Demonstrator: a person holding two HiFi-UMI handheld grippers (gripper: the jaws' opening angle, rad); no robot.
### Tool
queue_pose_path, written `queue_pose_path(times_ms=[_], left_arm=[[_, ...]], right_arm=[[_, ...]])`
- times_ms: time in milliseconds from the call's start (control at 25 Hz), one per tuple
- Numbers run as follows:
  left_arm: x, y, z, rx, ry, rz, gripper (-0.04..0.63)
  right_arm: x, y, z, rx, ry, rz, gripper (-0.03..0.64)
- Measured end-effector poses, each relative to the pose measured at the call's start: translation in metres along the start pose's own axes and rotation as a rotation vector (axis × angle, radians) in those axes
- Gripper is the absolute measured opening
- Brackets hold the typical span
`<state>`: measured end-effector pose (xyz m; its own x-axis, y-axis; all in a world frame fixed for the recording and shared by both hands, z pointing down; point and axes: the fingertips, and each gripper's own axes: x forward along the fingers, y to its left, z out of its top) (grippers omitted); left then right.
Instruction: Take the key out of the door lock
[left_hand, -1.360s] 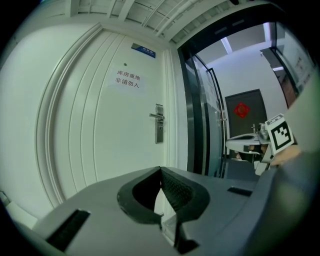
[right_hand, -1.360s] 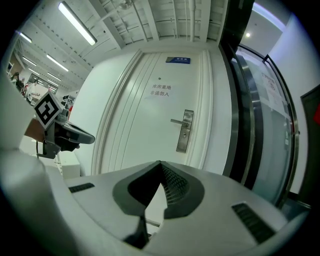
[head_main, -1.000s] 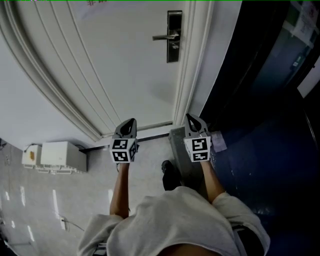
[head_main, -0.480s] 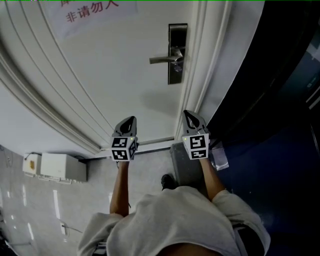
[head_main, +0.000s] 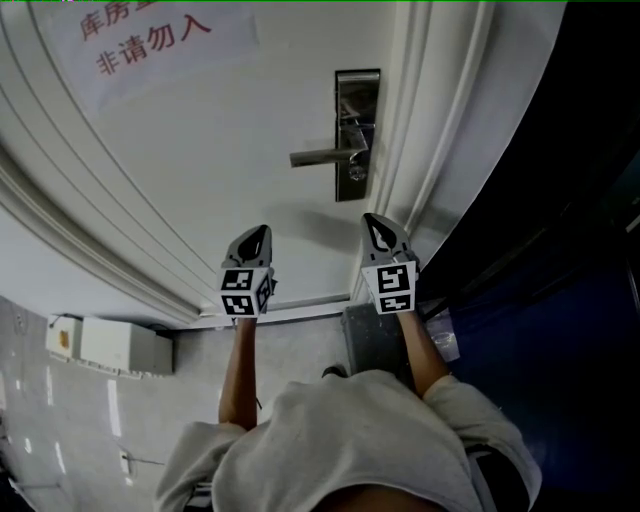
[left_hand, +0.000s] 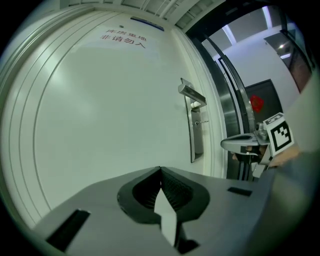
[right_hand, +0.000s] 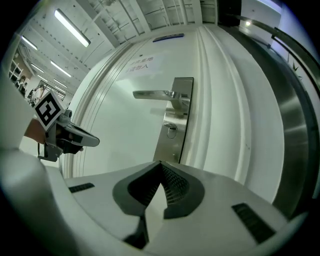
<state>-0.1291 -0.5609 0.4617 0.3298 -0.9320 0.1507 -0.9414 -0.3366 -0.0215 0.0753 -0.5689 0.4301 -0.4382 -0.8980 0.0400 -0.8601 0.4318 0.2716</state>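
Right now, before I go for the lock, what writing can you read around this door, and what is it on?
"非请勿入": red, lower line of the white paper sign stuck on the door.
"库房重地": red, upper line of the same sign; cut off in the head view, small but legible in the left gripper view.
Blue plate above the door: too small to read.

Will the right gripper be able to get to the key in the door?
Probably yes: nothing stands between the right gripper and the key, but its jaws are shut and would need opening.
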Motion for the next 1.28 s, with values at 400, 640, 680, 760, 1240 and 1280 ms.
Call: queue_pose_path(times_ms=[400, 640, 680, 760, 1240, 1280], left_arm=[[0.014, 0.013, -0.006, 0.013, 0.024, -0.002, 0.018], [0.009, 0.017, -0.007, 0.013, 0.033, -0.037, 0.018], [0.008, 0.018, -0.007, 0.012, 0.032, -0.041, 0.018], [0.007, 0.02, -0.007, 0.011, 0.028, -0.047, 0.018], [0.004, 0.016, -0.017, 0.005, 0.036, -0.075, 0.018], [0.005, 0.015, -0.016, 0.004, 0.034, -0.077, 0.018]], right_arm=[[0.024, 0.0, -0.016, 0.009, 0.033, 0.003, 0.023], [0.017, 0.01, -0.016, -0.016, 0.061, -0.031, 0.023], [0.015, 0.011, -0.016, -0.023, 0.066, -0.036, 0.023], [0.014, 0.013, -0.015, -0.04, 0.07, -0.043, 0.023], [0.013, -0.002, 0.03, -0.344, 0.028, -0.082, 0.023], [0.014, -0.005, 0.035, -0.371, 0.026, -0.088, 0.023]])
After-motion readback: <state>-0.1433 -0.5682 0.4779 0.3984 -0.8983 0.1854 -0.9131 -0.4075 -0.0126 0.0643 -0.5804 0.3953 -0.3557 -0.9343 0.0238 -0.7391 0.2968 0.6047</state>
